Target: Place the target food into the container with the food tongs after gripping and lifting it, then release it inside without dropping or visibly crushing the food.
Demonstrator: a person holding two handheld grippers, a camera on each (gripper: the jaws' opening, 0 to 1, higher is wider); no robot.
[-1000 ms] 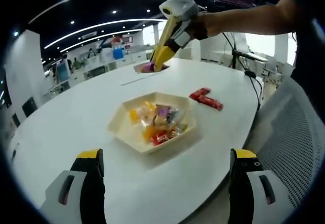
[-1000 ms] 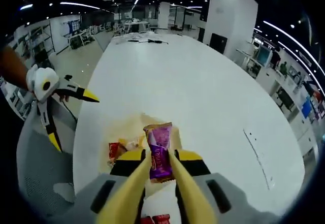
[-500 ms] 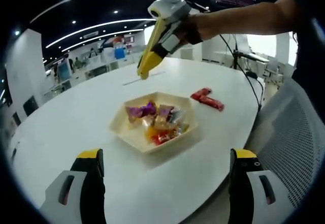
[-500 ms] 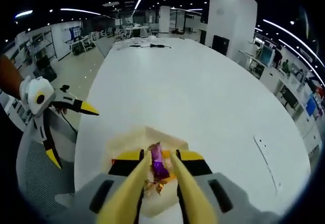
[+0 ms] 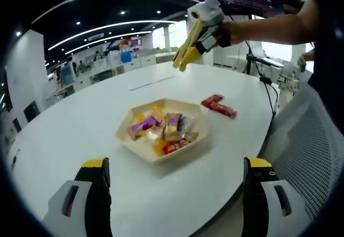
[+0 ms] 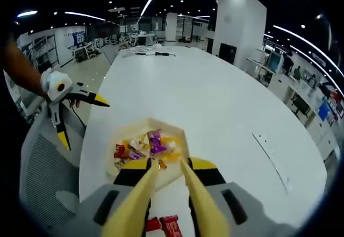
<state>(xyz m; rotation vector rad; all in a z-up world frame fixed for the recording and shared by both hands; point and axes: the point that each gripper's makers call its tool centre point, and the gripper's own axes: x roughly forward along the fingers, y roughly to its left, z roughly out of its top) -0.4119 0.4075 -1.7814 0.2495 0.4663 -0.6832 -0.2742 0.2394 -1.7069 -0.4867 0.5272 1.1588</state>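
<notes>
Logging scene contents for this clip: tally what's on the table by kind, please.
Hexagonal tray of wrapped snacks: 1
Purple-wrapped snack in the tray: 1
Red packets on the table beside the tray: 2
Total: 4, other tray snacks too jumbled to count.

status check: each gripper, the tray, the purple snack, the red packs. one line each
Left gripper: open wide, empty, low over the table's near edge.
Right gripper: open, holding nothing, raised above the table beyond the tray.
Tray: flat on the table, filled with wrapped snacks.
Purple snack: lying loose in the tray, wrapper looks intact.
Red packs: on the table beside the tray, untouched.
</notes>
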